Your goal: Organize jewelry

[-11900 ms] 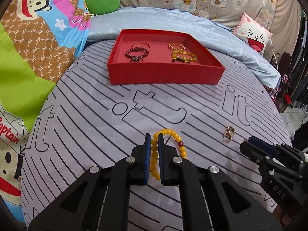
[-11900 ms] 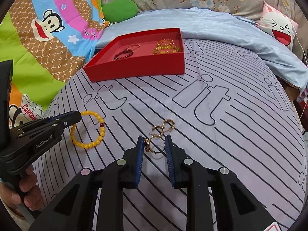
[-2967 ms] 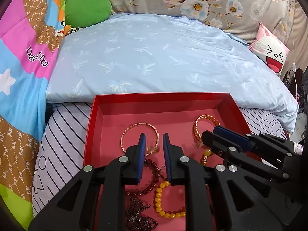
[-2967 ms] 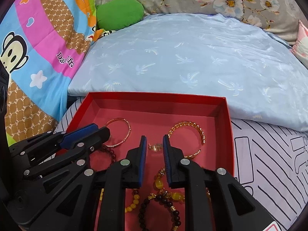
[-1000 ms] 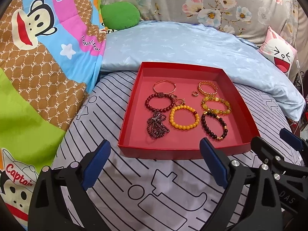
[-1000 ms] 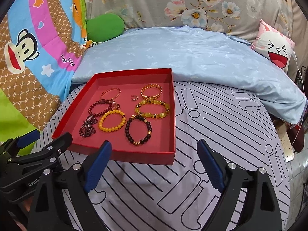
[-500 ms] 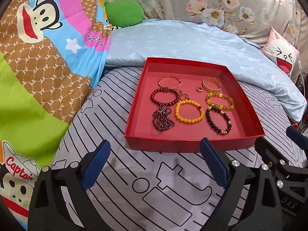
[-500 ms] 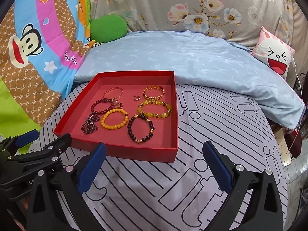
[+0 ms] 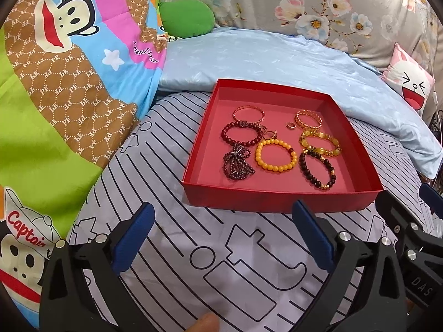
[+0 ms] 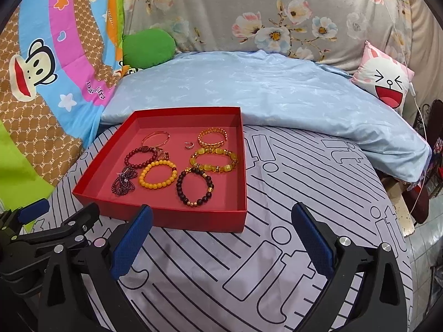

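A red tray (image 9: 277, 202) sits on the striped bedspread, with several bracelets lying flat in it. Among them are a yellow bead bracelet (image 9: 272, 169), a dark bead bracelet (image 9: 313, 178), a gold bangle (image 9: 248, 113) and a small ring (image 9: 290, 125). My left gripper (image 9: 221, 207) hovers just short of the tray's near wall, its jaws opening wide with nothing between them. My right gripper (image 10: 221, 209) stands open and empty before the tray (image 10: 171, 215), beside the left gripper (image 10: 55, 215). The right gripper (image 9: 409, 221) also shows at the left wrist view's right edge.
A pale blue quilt (image 9: 277, 58) is bunched behind the tray. A cartoon blanket (image 9: 69, 69) rises at the left, with a green cushion (image 9: 185, 18) at the back. A pink cushion (image 10: 384, 80) and the bed's edge with floor (image 10: 423, 249) are on the right.
Three seconds ago both grippers were nearly shut over the tray. They have since drawn back from it with wide jaws, which spread slightly further in the last second. The jewelry lies still.
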